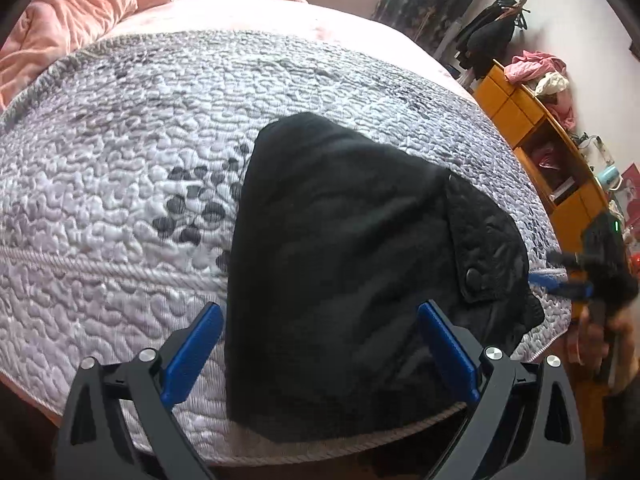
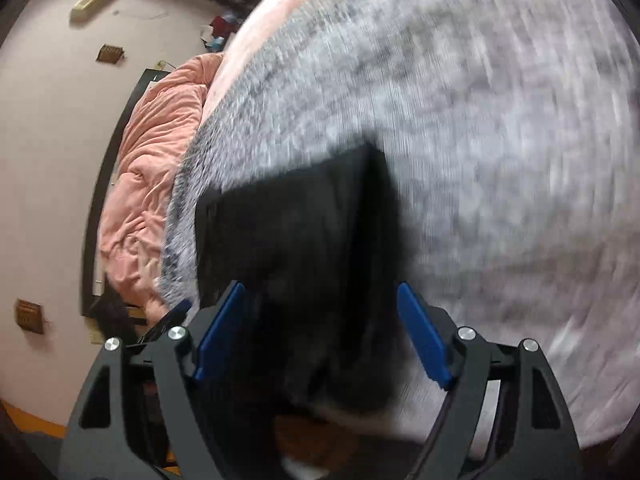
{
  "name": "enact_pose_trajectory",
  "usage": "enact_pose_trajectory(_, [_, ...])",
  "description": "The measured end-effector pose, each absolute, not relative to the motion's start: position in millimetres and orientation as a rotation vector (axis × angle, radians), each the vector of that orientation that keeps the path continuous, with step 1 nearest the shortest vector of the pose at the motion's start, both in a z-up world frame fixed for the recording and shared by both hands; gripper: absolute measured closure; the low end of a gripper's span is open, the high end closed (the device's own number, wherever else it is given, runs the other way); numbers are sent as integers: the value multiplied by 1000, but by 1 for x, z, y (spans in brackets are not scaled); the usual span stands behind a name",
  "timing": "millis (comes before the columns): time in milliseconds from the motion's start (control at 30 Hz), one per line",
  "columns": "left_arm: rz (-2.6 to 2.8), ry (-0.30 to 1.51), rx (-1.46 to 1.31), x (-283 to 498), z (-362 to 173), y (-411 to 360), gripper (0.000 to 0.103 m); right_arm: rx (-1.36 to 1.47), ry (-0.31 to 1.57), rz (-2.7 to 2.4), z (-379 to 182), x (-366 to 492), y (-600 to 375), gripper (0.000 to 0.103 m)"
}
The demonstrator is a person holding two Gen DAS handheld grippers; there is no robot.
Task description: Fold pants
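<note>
Item: black pants (image 1: 340,264), folded into a compact stack on the grey quilt (image 1: 132,168) at the near right corner of the bed.

Your left gripper (image 1: 320,354) hovers over the quilt's near edge with its blue fingers (image 1: 192,356) spread wide, one off the stack's left side above bare quilt, the other above the cloth; nothing is held. A flap with a snap button (image 1: 475,278) lies on the stack's right side, near the quilt's right edge. Your right gripper (image 2: 320,334) shows blurred in its own view, fingers (image 2: 422,340) wide apart with pants between them, pads clear of the cloth. A pink blanket (image 1: 76,20) is heaped at the bed's far left corner.
</note>
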State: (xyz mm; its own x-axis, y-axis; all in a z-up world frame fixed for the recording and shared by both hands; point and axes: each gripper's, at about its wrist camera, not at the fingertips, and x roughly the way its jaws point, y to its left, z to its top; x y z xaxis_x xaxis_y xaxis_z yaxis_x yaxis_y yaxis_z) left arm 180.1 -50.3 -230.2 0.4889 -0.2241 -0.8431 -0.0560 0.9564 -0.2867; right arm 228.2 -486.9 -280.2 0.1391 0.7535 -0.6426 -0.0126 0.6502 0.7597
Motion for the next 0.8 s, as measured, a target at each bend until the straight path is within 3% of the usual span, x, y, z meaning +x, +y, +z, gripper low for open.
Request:
enact_pose_trajectory(67, [-109,1072,-307,179,-232,-51,5,680,1350,635,-288,212,-479,34])
enact_pose_trajectory(100, [-112,1074,-307,179,-232,-52,5,634,1360,622,-290,204,-472,68])
enact_pose_trajectory(200, [-118,1070,-288,178,-228,-56,5,570,1315,580,-278,196,-469,77])
enact_pose_trajectory(367, [-122,1104,-286,178,-240,-62,5,418,1333,474,-291,197,-457,77])
enact_pose_trajectory(500, [-133,1081,-289,170,-236,-62,5,419,1243,529,-265,196,-463,77])
enact_pose_trajectory(600, [-145,1065,-305,170,-235,-62,5,416,1330,522,-271,210,-467,76])
enact_pose_trajectory(633, [-148,1073,-302,172,-235,-63,5,429,1363,518,-277,214,-468,69])
enact_pose_trajectory(733, [-156,1067,-294,174,-233,-65,5,458,1319,531,-267,220,-478,62])
enact_pose_trajectory(767, [-159,1062,-295,173,-233,-65,5,492,1288,539,-259,223,-483,55])
enact_pose_trajectory(800, [-159,1062,-297,174,-233,-64,5,532,1256,541,-252,227,-488,37])
